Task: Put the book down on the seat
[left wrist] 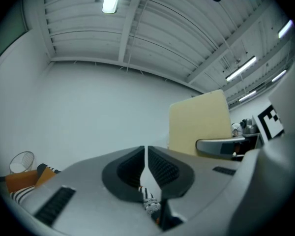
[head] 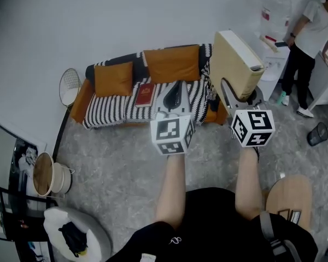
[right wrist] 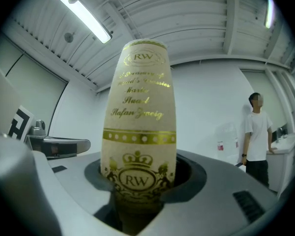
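A thick cream book point(head: 236, 61) with gold lettering on its spine point(right wrist: 140, 107) stands upright in my right gripper point(head: 230, 89), which is shut on its lower end. It hangs above the right end of the sofa. The sofa seat point(head: 113, 112) has a black-and-white striped cover, two orange cushions point(head: 172, 63) and a red book point(head: 145, 95) lying flat on it. My left gripper point(head: 175, 87) is beside the right one, over the middle of the seat, shut with nothing in it point(left wrist: 145, 150). The left gripper view also shows the cream book point(left wrist: 199, 122).
A person point(head: 309, 34) stands at the back right by white furniture. A wire basket point(head: 69, 86) sits left of the sofa. A wicker basket point(head: 44, 173), a wooden stool point(head: 290, 198) and a dark bin point(head: 318, 134) stand on the grey floor.
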